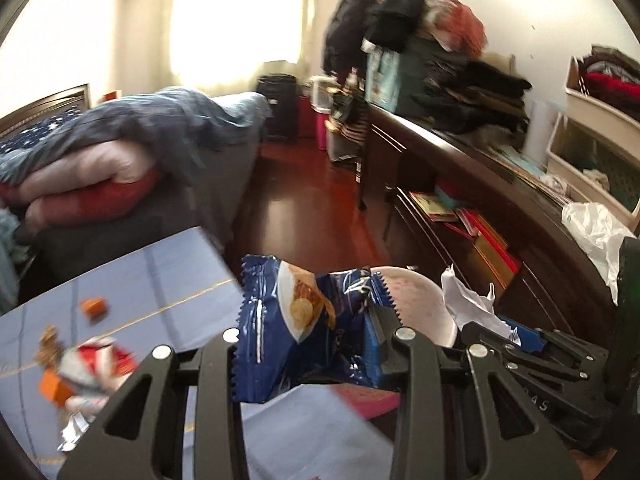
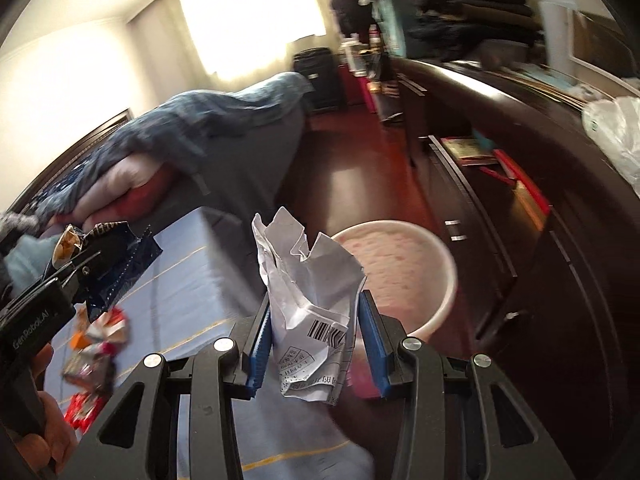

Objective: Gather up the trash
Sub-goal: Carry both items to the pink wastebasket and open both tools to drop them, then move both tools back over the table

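My left gripper (image 1: 308,332) is shut on a blue snack wrapper (image 1: 272,304), which is pinched between the pads and stands up out of them. My right gripper (image 2: 314,320) is shut on a crumpled white paper (image 2: 304,272) with a barcode, held between blue pads. Both are in the air over the near corner of a table with a blue cloth (image 2: 192,280). Just beyond the paper a pale pink bin (image 2: 448,280) stands on the floor with its mouth open upward. In the left wrist view, the bin (image 1: 416,296) lies behind the wrapper and the right gripper (image 1: 516,340) is at its right.
More wrappers and orange bits (image 1: 92,360) lie on the blue cloth at the left. A bed with bedding (image 1: 140,140) is behind the table. A long dark dresser (image 2: 560,240) runs along the right, with a white plastic bag (image 2: 616,132) on top. Red wood floor (image 1: 312,208) lies between them.
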`<move>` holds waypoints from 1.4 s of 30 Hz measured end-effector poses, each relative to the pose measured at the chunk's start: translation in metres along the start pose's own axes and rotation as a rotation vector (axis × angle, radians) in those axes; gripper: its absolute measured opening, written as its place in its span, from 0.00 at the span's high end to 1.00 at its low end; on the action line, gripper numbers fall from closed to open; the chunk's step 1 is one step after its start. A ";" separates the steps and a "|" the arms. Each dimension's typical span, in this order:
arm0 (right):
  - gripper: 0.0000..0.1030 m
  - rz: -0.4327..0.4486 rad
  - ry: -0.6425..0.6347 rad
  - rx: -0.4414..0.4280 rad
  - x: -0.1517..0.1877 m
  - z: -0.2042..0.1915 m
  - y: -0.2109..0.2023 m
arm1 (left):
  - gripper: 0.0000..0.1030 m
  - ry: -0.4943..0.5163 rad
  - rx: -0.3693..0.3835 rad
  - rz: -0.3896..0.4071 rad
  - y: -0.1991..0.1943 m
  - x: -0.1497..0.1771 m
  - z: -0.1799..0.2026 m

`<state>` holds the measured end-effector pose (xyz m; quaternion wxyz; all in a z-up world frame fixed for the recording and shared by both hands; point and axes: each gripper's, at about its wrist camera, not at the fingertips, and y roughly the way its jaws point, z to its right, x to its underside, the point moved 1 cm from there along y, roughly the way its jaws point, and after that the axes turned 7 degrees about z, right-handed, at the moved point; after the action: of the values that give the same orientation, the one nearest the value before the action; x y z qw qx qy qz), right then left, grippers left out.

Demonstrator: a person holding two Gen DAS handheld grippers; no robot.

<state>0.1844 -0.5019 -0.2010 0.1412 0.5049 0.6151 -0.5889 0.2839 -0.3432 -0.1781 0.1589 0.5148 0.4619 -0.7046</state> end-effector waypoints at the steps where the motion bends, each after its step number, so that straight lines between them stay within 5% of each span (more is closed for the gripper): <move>1: 0.60 -0.001 0.008 0.012 -0.003 0.008 0.007 | 0.66 0.004 0.024 -0.014 0.013 -0.002 0.007; 8: 0.60 -0.019 0.032 0.074 -0.013 0.046 0.050 | 0.62 0.007 0.096 -0.102 0.099 -0.006 0.039; 17: 0.54 -0.059 0.077 0.102 -0.016 0.080 0.107 | 0.39 -0.019 0.142 -0.164 0.174 -0.001 0.051; 24: 0.44 -0.049 0.078 0.115 -0.014 0.083 0.118 | 0.10 -0.057 0.157 -0.109 0.170 -0.011 0.042; 35: 0.37 -0.022 -0.002 0.169 -0.017 0.067 0.101 | 0.07 -0.088 0.142 -0.087 0.146 -0.024 0.030; 42: 0.22 -0.002 -0.046 0.158 -0.011 0.031 0.058 | 0.04 -0.111 0.029 -0.053 0.088 -0.019 -0.001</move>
<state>0.2216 -0.5452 -0.2347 0.1146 0.5002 0.5638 -0.6471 0.3538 -0.3928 -0.2044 0.1580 0.4648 0.4557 -0.7425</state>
